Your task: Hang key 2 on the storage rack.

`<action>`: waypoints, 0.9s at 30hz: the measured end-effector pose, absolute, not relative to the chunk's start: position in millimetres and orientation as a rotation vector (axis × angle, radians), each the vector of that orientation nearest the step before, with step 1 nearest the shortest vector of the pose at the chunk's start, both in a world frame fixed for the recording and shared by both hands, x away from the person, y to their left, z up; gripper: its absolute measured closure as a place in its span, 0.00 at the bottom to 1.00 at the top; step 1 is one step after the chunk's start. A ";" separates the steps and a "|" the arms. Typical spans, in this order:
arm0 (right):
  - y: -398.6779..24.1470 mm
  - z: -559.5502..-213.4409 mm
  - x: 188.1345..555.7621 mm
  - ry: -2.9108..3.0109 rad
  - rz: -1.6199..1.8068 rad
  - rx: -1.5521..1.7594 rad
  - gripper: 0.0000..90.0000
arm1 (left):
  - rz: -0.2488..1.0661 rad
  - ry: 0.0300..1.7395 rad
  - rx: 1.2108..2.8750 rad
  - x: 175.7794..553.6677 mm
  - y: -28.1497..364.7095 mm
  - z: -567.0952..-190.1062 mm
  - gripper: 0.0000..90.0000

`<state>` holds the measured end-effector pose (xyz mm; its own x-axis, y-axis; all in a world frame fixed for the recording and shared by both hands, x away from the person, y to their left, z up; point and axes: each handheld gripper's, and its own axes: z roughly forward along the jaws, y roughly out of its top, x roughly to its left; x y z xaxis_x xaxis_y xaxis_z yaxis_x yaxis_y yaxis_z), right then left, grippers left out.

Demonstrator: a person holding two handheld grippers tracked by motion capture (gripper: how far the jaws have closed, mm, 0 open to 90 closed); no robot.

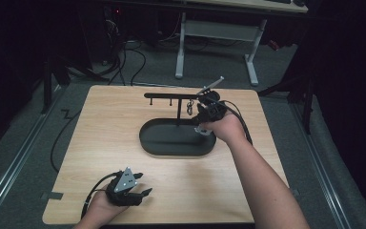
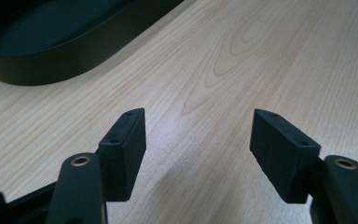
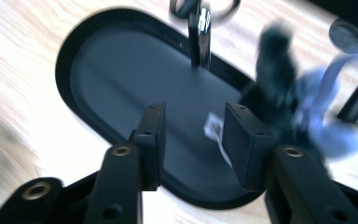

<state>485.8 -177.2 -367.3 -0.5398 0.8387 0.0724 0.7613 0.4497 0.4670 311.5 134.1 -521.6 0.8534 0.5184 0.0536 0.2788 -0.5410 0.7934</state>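
Right gripper view: right tool, jaws parted and grasping nothing, a small white tag between them, above a black oval metal tray; blurred dark and blue item just beside. Left tool, released, low over the pale wooden desk, near the tray.

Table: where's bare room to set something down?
Free: table left of the tray, and the front strip between tray and left gripper. Crowded: tray's right end, with the right gripper, post and hanging bits.
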 end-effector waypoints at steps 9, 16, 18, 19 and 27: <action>-196.2 -404.2 442.7 2.490 0.788 1.402 0.50 | 0.355 0.571 2.179 311.2 130.9 -522.5 0.41; -208.1 -436.7 400.2 2.389 0.867 1.384 0.44 | 0.347 0.574 2.178 311.8 130.5 -522.8 0.41; -211.6 -445.5 389.0 2.377 0.880 1.359 0.43 | 0.346 0.576 2.176 311.7 130.6 -522.6 0.41; -214.6 -451.9 381.0 2.363 0.899 1.357 0.43 | 0.346 0.576 2.176 311.7 130.5 -522.6 0.41; -236.6 -489.2 334.6 2.285 0.955 1.348 0.41 | 0.340 0.580 2.167 311.2 130.4 -521.5 0.41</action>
